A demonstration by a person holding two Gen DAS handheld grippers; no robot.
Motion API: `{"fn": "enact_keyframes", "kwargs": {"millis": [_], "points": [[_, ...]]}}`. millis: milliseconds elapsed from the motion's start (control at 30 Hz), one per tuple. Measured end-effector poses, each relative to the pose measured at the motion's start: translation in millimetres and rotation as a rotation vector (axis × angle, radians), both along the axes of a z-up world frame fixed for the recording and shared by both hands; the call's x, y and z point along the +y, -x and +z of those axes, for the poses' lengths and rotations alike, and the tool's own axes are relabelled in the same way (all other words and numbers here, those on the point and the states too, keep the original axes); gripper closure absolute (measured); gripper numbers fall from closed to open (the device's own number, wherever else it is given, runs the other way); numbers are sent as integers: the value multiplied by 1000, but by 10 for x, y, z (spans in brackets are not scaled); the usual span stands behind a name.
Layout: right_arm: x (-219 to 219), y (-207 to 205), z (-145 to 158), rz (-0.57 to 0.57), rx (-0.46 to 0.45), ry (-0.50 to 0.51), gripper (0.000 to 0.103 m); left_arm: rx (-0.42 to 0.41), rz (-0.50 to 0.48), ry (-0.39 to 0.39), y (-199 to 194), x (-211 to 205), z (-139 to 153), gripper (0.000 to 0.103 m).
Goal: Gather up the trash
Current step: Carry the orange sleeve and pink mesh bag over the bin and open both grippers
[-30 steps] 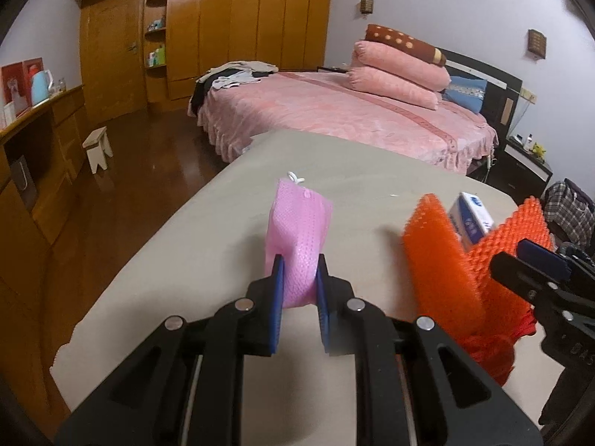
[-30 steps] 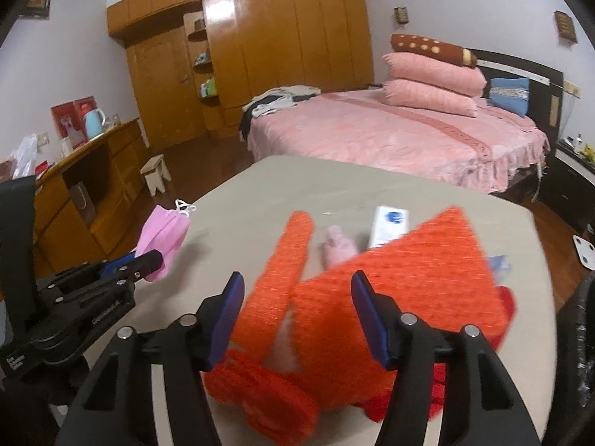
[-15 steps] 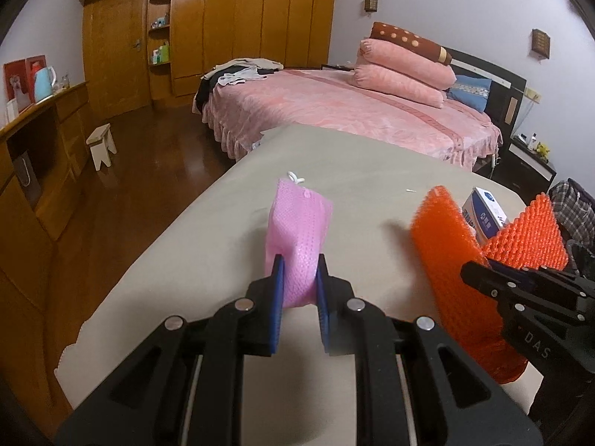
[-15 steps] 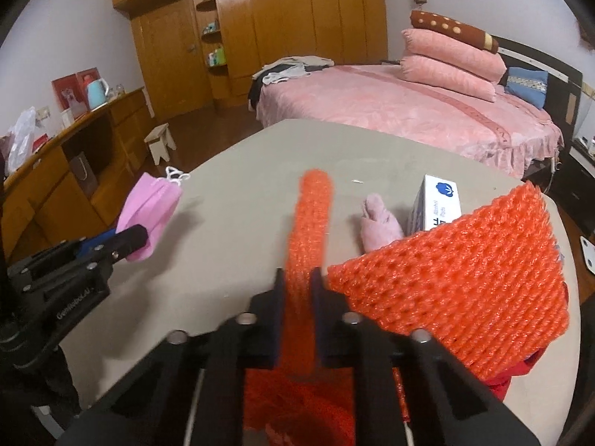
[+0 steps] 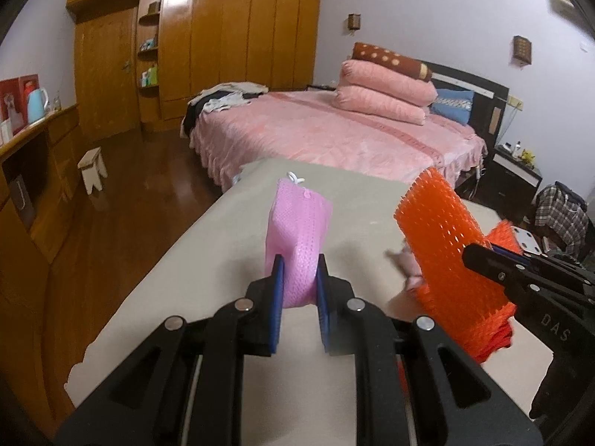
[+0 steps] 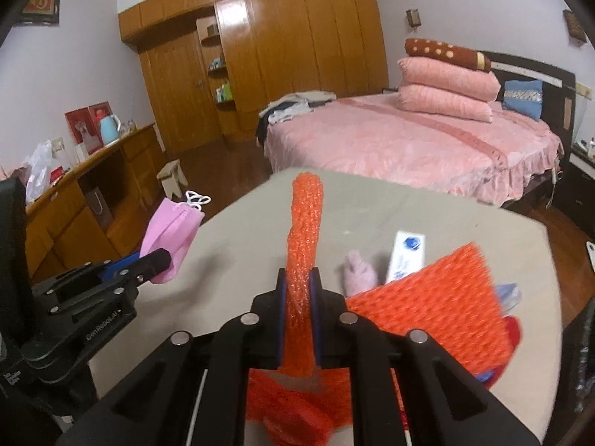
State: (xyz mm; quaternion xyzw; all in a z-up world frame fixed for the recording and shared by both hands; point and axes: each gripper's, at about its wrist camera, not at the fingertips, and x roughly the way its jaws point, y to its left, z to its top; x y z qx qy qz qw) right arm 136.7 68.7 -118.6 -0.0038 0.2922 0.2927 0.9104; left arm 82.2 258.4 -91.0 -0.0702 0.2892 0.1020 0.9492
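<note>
So the right gripper (image 6: 298, 290) has just clamped down on the orange foam net (image 6: 303, 245). A second ago its fingers were wide open around it; now they're pinched nearly shut on a strip that's coming up off the worktop (image 6: 241, 245). The left gripper (image 5: 299, 278) hasn't changed, still squeezed tight on the pink face mask (image 5: 297, 238), held above the worktop. A small box (image 6: 405, 256) and a pink scrap (image 6: 359, 269) are still lying there, so I'd say there's more trash left.

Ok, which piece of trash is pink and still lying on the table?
The small pink crumpled wad beside the white-and-blue box. The pink face mask is also pink, but the left gripper holds it.
</note>
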Motion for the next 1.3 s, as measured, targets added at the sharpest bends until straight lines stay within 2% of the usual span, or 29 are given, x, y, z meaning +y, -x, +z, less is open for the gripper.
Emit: {"fn": "enact_keyframes", "kwargs": {"millis": [300, 600, 1100, 1300], "points": [[-523, 58, 208, -67, -27, -16, 92, -36, -98, 16, -89, -539, 138, 88], [-1234, 113, 327, -186, -48, -6, 92, -59, -249, 39, -232, -1254, 188, 88], [-2523, 165, 283, -440, -43, 5, 92, -49, -497, 62, -463, -2500, 84, 88], [-3111, 218, 206, -564, -24, 25, 92, -36, -619, 82, -605, -3119, 3, 88]]}}
